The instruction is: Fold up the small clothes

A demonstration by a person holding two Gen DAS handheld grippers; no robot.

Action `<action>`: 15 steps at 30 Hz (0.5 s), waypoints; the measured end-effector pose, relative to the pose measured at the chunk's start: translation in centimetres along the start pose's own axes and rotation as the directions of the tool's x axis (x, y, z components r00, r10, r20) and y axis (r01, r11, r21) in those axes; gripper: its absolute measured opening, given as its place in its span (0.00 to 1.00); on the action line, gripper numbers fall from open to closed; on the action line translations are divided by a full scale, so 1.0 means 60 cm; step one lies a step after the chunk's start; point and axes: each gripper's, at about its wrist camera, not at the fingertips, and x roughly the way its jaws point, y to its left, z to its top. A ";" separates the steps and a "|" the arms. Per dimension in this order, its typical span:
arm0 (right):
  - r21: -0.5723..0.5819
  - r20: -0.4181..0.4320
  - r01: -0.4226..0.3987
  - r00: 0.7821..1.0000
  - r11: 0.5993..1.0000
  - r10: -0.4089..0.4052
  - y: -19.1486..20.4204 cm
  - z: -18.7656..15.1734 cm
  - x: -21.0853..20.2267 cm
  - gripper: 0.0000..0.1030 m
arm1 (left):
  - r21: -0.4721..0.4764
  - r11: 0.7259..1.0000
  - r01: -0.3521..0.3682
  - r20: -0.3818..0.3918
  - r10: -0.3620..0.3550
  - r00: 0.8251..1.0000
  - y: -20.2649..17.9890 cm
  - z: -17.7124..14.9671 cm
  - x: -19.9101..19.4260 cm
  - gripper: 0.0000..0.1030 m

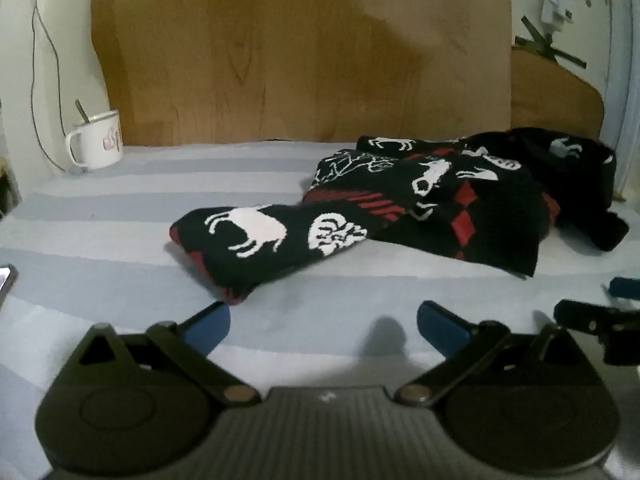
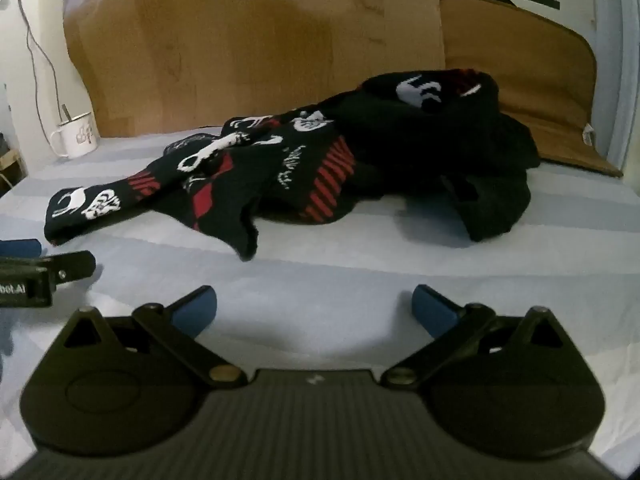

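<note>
A black knitted garment [image 1: 420, 204] with white and red patterns lies crumpled on the pale striped bed sheet [image 1: 120, 216]. One sleeve [image 1: 260, 240] stretches toward the left. It also shows in the right wrist view [image 2: 320, 172], bunched at the middle. My left gripper [image 1: 323, 326] is open and empty, just in front of the sleeve end. My right gripper [image 2: 314, 308] is open and empty, a short way before the garment. The right gripper shows at the right edge of the left wrist view [image 1: 600, 320].
A white mug [image 1: 98, 140] with a spoon stands at the back left by the wooden headboard [image 1: 300, 60]. A brown cushion [image 2: 532, 80] leans at the back right. A phone edge [image 1: 6, 280] lies at far left. A cable hangs on the wall.
</note>
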 end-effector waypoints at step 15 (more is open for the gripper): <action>-0.005 -0.018 0.037 0.999 0.999 -0.037 0.007 -0.001 0.007 1.00 | 0.002 1.000 0.022 -0.001 -0.022 1.000 0.002 -0.012 0.000 1.00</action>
